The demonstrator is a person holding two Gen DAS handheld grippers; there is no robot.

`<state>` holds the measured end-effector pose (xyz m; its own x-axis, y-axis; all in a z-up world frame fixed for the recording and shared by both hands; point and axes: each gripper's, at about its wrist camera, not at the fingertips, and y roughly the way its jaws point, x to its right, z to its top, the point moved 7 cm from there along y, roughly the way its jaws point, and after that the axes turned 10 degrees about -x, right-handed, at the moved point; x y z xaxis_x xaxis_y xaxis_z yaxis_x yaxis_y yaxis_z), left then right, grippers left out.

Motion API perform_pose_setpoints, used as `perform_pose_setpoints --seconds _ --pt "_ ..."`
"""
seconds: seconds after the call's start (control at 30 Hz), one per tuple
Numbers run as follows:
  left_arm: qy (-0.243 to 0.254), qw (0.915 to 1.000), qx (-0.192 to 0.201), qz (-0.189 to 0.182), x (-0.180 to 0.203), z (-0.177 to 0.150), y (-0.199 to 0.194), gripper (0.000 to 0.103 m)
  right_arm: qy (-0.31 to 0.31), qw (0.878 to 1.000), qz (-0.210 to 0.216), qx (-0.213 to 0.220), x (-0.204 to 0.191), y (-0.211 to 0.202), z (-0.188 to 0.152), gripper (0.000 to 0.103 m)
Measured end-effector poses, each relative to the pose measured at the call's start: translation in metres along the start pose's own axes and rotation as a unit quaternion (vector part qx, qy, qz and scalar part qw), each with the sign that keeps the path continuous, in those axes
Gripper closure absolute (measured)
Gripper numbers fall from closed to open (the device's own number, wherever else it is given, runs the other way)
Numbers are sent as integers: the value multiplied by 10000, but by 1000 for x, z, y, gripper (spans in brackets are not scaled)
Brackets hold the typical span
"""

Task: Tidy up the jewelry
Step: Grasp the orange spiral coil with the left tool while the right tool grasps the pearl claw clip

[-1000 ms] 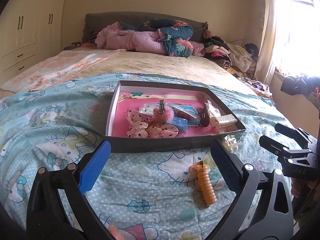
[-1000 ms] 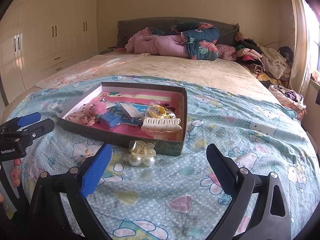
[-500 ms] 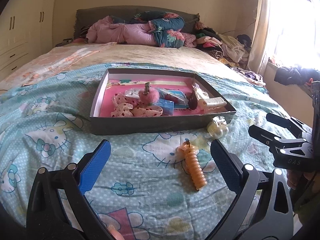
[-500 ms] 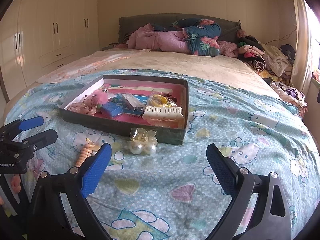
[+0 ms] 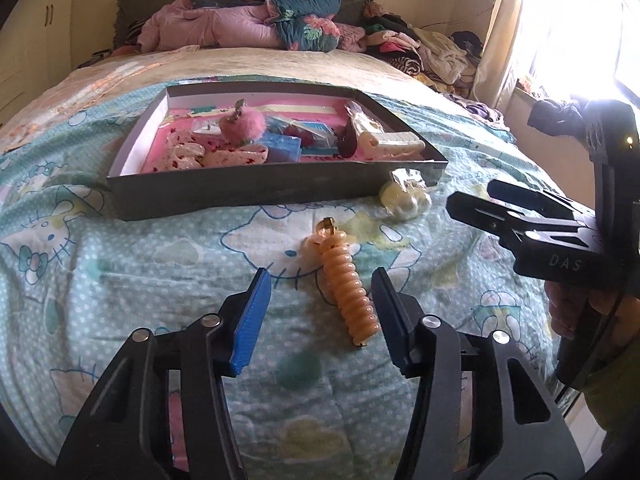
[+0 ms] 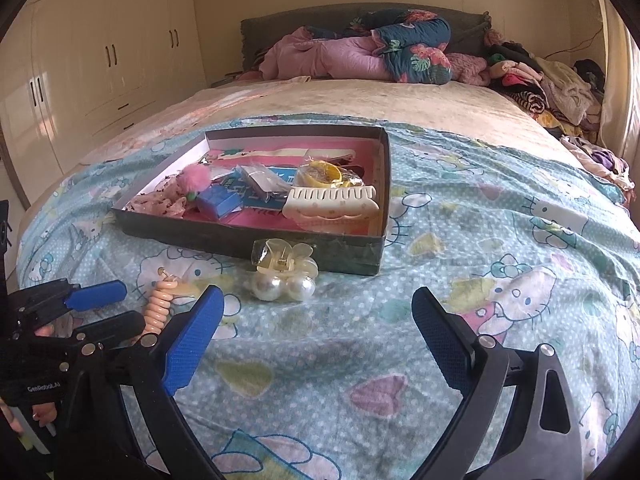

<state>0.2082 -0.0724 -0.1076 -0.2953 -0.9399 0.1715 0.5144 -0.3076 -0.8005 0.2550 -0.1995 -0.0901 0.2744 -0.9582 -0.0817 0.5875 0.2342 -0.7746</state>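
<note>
The left hand-held gripper (image 5: 320,300) hung low over the bed (image 5: 120,280) near its front edge, its jaws part-way apart and just then closing around the orange spiral hair tie (image 5: 347,286), which lay flat on the blanket between them. The right-hand pad sat just beside the coil; the left-hand pad stood clear of it, so nothing was clamped yet. The right hand-held gripper (image 6: 316,344) hovered with its jaws wide apart and empty, facing the pearl hair clip (image 6: 284,276), which rested against the front wall of the dark tray (image 6: 240,240).

The risk, as I judged it, lay in the off-centre approach: one pad would meet the coil first and could roll or push it sideways. The soft blanket might also bunch up into the closing jaws. A springy coil could squirt out if pinched near its end.
</note>
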Motion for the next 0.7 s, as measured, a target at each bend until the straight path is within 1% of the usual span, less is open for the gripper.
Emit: perform_pose_setpoints --seconds 0.03,0.13,0.23,0.37,0.47,0.53,0.6,0.7 --pt "44 10000 -55 -43 4 -2 2 62 -21 10000 35 -21 -1 2 1 13" --pt "181 9996 -205 4 11 -5 10 63 -10 9997 194 -132 -3 13 6 17" --pt "215 9992 -315 -68 16 -9 16 64 33 9990 351 -260 -4 24 11 22" --pt "252 9989 -395 -41 18 -11 21 67 66 9978 491 -445 -5 38 14 33" --pt "232 9987 -448 -102 18 -12 22 75 58 9973 527 -516 -8 44 15 42" --pt "224 9986 -453 -132 17 -13 21 85 20 9969 547 -565 -10 48 15 48" --pt "206 9986 -450 -166 17 -13 20 86 -39 9966 573 -586 -13 49 14 58" --pt "213 9987 -421 -177 16 -12 18 87 -171 9972 493 -530 -18 47 14 58"
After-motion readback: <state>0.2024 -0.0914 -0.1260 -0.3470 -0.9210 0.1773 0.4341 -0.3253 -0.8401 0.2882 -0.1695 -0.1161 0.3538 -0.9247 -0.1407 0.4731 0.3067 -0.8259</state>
